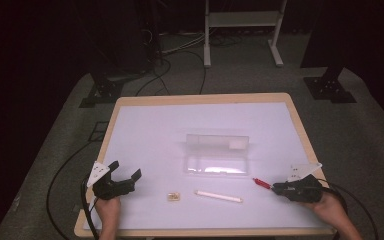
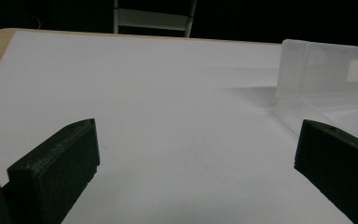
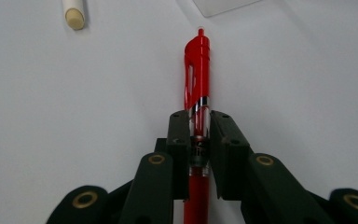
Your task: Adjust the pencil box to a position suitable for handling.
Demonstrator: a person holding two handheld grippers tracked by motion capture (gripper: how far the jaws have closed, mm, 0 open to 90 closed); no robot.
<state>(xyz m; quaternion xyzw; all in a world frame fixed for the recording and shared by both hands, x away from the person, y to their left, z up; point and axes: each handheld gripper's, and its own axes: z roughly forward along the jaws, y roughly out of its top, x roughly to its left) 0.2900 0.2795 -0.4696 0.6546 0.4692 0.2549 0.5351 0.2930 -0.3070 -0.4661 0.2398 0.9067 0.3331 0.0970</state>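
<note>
Right gripper [image 3: 199, 135] has its jaws pinched lengthwise on the slim red plastic pen [image 3: 197, 79] lying near the worktop's [image 1: 145, 125] front right corner, probably heading for the open clear plastic case [image 1: 218, 154] mid-worktop, while left gripper [image 1: 125, 179] idles wide open, empty.

No lettering, label or number anywhere is legible.
</note>
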